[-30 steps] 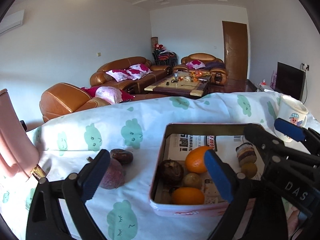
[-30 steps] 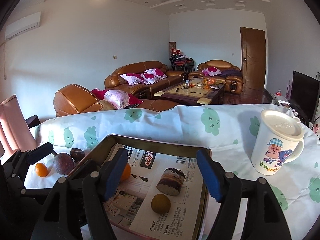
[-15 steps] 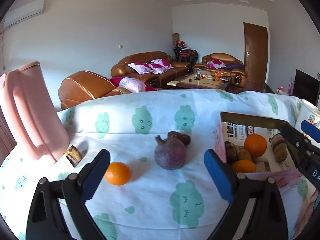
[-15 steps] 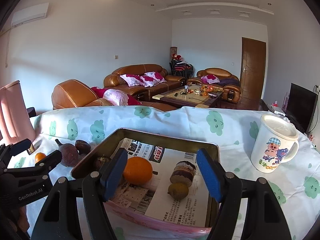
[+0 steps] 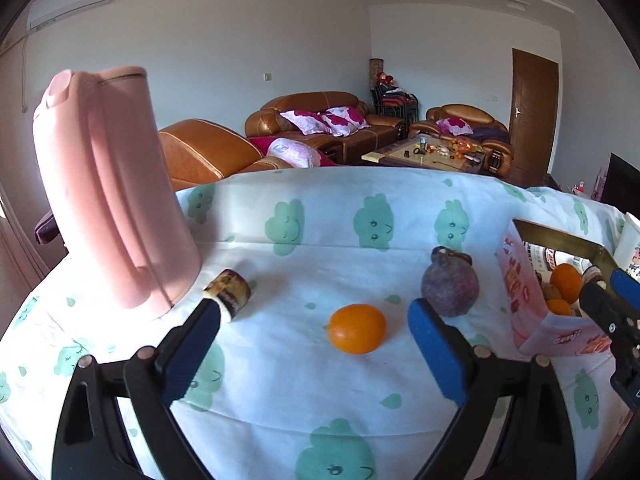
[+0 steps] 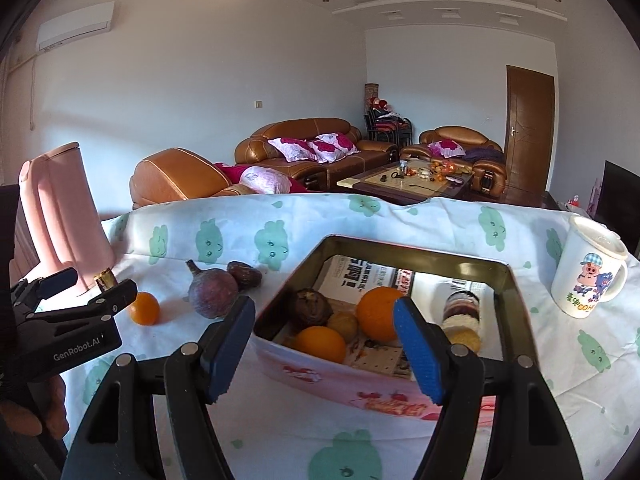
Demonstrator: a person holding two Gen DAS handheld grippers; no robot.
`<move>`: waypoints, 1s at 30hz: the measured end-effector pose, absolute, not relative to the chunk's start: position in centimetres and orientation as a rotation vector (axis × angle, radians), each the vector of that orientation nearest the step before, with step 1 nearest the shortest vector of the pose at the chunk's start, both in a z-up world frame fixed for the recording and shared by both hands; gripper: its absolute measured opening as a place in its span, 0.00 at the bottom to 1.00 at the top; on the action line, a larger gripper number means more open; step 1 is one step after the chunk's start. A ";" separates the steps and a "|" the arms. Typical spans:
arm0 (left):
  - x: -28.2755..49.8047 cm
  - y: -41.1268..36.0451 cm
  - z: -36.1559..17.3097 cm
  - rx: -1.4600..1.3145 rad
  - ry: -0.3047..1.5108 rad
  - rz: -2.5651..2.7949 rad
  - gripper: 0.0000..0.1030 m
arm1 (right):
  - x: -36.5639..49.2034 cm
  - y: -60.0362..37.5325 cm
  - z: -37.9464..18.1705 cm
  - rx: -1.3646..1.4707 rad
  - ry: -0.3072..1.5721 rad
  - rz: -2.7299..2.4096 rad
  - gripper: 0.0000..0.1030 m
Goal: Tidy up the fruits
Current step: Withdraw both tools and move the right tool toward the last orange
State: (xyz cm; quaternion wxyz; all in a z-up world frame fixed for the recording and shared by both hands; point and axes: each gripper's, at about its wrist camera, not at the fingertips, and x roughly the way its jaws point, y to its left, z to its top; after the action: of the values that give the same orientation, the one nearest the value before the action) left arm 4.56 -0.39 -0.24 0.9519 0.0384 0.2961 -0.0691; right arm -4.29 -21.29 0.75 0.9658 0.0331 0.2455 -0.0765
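A pink tin box (image 6: 505, 292) on the cloth-covered table holds two oranges (image 6: 378, 312), a dark fruit, small brownish fruits and a round layered piece. It also shows at the right edge of the left wrist view (image 5: 520, 284). Left of the box on the cloth lie an orange (image 5: 356, 329) (image 6: 145, 308), a purple fruit (image 5: 450, 289) (image 6: 212, 293) and a small dark fruit (image 6: 245, 275). My left gripper (image 5: 314, 346) is open and empty, just before the loose orange. My right gripper (image 6: 324, 346) is open and empty, over the box's near wall.
A pink jug (image 5: 112, 208) stands at the left with a small layered piece (image 5: 229, 293) at its foot. A white cartoon mug (image 6: 587, 272) stands right of the box. Sofas and a coffee table lie beyond the table's far edge.
My left gripper has swung left from the box to the loose orange and purple fruit. My right gripper has drawn back a little and turned left, so the box sits farther in its view.
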 end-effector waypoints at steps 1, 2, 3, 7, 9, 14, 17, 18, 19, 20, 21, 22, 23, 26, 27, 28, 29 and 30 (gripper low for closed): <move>4.8 0.5 -0.3 0.073 0.610 -0.127 0.94 | -4.2 -20.7 0.7 0.064 0.497 -0.145 0.71; 4.9 1.2 -0.4 0.070 0.617 -0.114 0.94 | -4.0 -20.0 0.7 0.061 0.499 -0.133 0.71; 5.2 2.0 -0.5 0.066 0.623 -0.098 0.94 | -3.7 -19.3 0.7 0.058 0.503 -0.121 0.71; 6.1 4.9 -0.8 0.059 0.653 -0.043 0.94 | -2.6 -16.7 0.4 0.061 0.532 -0.059 0.71; 6.4 5.9 -1.0 0.063 0.669 -0.024 0.94 | -1.8 -15.2 0.2 0.061 0.553 -0.012 0.71; 7.0 7.1 -1.3 0.084 0.708 0.004 0.94 | 1.0 -12.0 -0.7 0.072 0.634 0.100 0.71; 7.0 7.4 -1.5 0.121 0.731 0.022 0.94 | 3.5 -10.7 -1.5 0.080 0.696 0.139 0.71; 7.0 7.6 -1.6 0.131 0.736 0.030 0.94 | 4.3 -10.3 -1.8 0.084 0.722 0.157 0.71; 7.0 7.8 -1.7 0.140 0.742 0.042 0.94 | 5.0 -9.9 -2.2 0.088 0.744 0.173 0.71; 7.1 7.9 -1.9 0.146 0.748 0.052 0.93 | 5.7 -9.5 -2.5 0.090 0.765 0.184 0.71; 7.3 7.9 -2.1 0.152 0.757 0.060 0.92 | 6.3 -9.2 -2.8 0.094 0.787 0.192 0.69; 7.4 7.9 -2.3 0.157 0.767 0.063 0.91 | 6.9 -9.0 -3.1 0.104 0.804 0.209 0.67; 7.5 7.9 -2.4 0.157 0.775 0.060 0.88 | 7.3 -8.6 -3.3 0.107 0.818 0.222 0.63; 7.7 7.9 -2.7 0.160 0.783 0.065 0.81 | 8.6 -7.6 -4.1 0.086 0.873 0.236 0.58; 7.8 7.9 -2.7 0.153 0.785 0.062 0.81 | 8.9 -7.3 -4.2 0.078 0.887 0.230 0.56; 7.7 8.0 -2.7 0.144 0.786 0.055 0.81 | 8.8 -7.2 -4.1 0.073 0.881 0.232 0.54; 7.7 7.9 -2.6 0.140 0.784 0.048 0.81 | 8.8 -7.2 -4.2 0.070 0.885 0.238 0.48; 7.7 7.8 -2.6 0.142 0.778 0.041 0.81 | 8.6 -7.3 -4.1 0.069 0.883 0.231 0.40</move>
State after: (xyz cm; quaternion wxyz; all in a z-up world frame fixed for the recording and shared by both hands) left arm 7.65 7.77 -2.59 0.9226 0.0691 0.3790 0.0201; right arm 8.64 -7.27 -4.13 0.8970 0.0335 0.4265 0.1114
